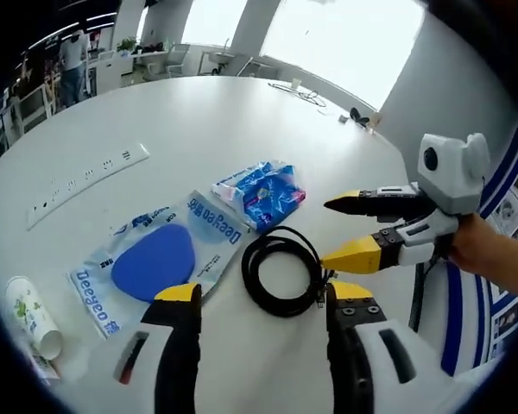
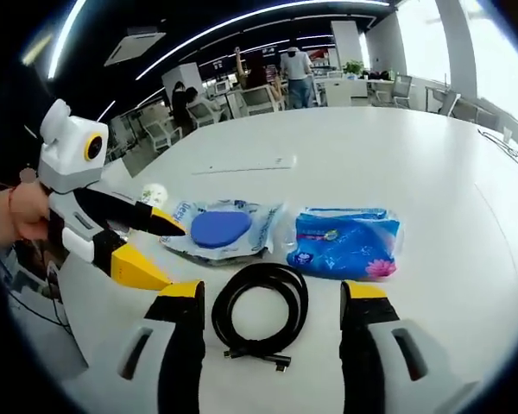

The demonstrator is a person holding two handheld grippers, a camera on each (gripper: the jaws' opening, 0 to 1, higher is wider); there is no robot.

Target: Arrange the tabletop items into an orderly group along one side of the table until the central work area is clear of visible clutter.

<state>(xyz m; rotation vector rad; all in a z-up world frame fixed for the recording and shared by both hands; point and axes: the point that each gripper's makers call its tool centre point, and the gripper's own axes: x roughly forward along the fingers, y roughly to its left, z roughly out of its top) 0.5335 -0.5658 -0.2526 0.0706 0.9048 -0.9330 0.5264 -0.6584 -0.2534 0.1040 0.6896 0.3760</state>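
The white surface [image 1: 198,112] is carrying a small cluster of items near its edge. A coiled black cable [image 1: 282,274] is lying flat, directly ahead of the left hand-held gripper [image 1: 263,297], whose two yellow-tipped jaws are standing spread with nothing between them. Beside the coil, a clear bag printed "Deeyeo" holding a blue oval pad [image 1: 155,257] is resting flat, and a blue tissue pack [image 1: 263,195] is lying just beyond the coil, touching the bag's corner. A white tube with green print [image 1: 30,319] is lying on its side apart from the bag, near the surface edge. A white power strip [image 1: 86,177] is sitting further in on the surface.

The right hand-held gripper [image 1: 345,231] is entering the left gripper view from the right, a hand [image 1: 492,250] holding it; its jaws are spread apart, hovering just beside the coil, gripping nothing.

In the right gripper view, the right hand-held gripper [image 2: 272,297] is straddling the coiled black cable [image 2: 261,317] without touching it; the blue tissue pack [image 2: 345,243] and the bag [image 2: 220,229] are lying side by side beyond.
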